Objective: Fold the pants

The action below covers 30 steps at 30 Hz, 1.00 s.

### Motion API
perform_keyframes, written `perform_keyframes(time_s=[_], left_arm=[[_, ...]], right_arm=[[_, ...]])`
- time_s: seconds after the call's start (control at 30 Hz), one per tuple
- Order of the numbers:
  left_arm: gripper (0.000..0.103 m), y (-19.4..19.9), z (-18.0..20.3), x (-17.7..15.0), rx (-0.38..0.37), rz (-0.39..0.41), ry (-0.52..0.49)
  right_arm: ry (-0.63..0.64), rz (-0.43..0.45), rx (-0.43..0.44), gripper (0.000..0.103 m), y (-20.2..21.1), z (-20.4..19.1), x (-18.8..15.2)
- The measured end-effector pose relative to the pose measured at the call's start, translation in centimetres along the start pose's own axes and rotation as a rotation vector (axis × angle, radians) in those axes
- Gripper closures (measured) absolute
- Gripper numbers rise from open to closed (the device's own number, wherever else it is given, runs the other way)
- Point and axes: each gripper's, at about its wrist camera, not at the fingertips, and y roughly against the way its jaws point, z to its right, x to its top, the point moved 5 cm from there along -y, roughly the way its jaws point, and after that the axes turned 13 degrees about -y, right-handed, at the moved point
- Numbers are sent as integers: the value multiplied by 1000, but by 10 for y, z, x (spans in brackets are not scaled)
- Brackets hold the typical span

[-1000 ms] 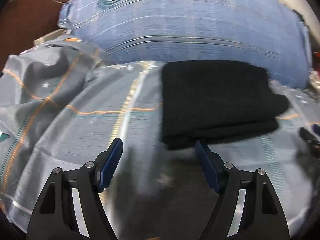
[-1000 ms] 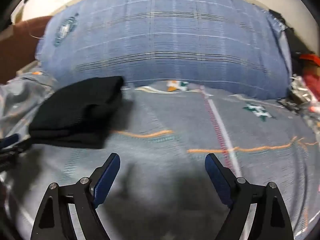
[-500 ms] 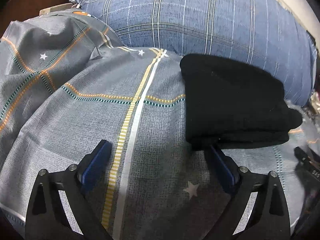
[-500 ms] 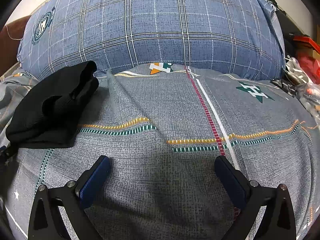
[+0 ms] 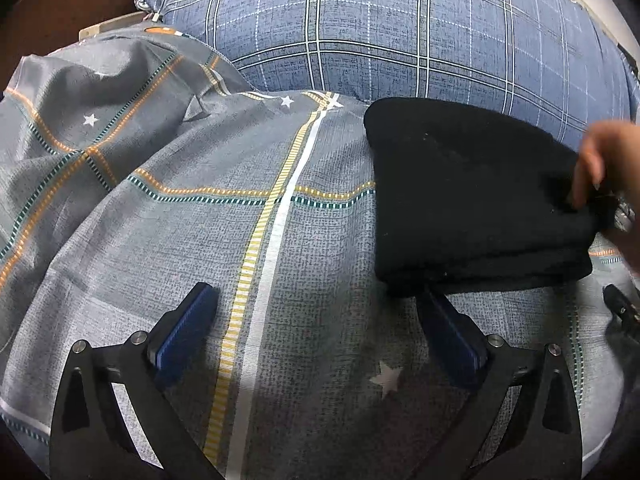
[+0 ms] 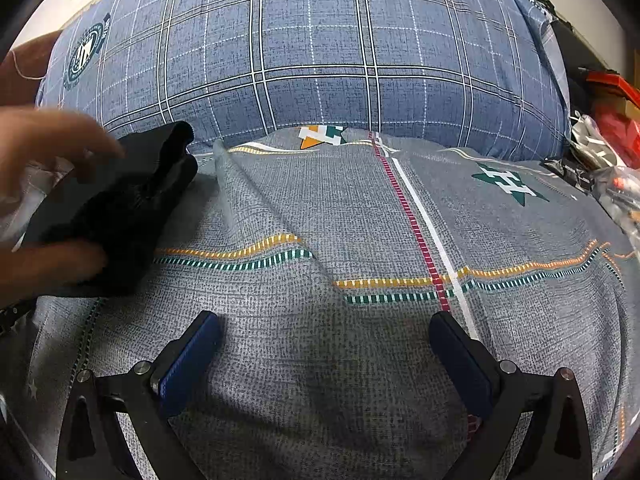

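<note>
Both claws stand spread and empty: the left claw (image 5: 314, 312), its jaws just opened wider, sits just short of the folded black pants (image 5: 472, 196) on the bed (image 5: 224, 240), the right claw (image 6: 324, 344) beside them. A bare hand (image 6: 44, 200) now grips the bundle, so the fold looks finished.
</note>
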Motion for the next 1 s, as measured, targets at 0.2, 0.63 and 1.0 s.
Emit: perform_keyframes(time_s=[0.2, 0.63, 1.0], left_arm=[[1, -9, 3, 5, 15, -2, 4], [1, -11, 21, 6, 49, -2, 39], [1, -12, 28, 12, 68, -7, 65]], right_arm=[[-2, 1, -2, 0, 0, -1, 0], [-5, 2, -2, 0, 2, -3, 0], [-1, -5, -2, 0, 3, -2, -2]])
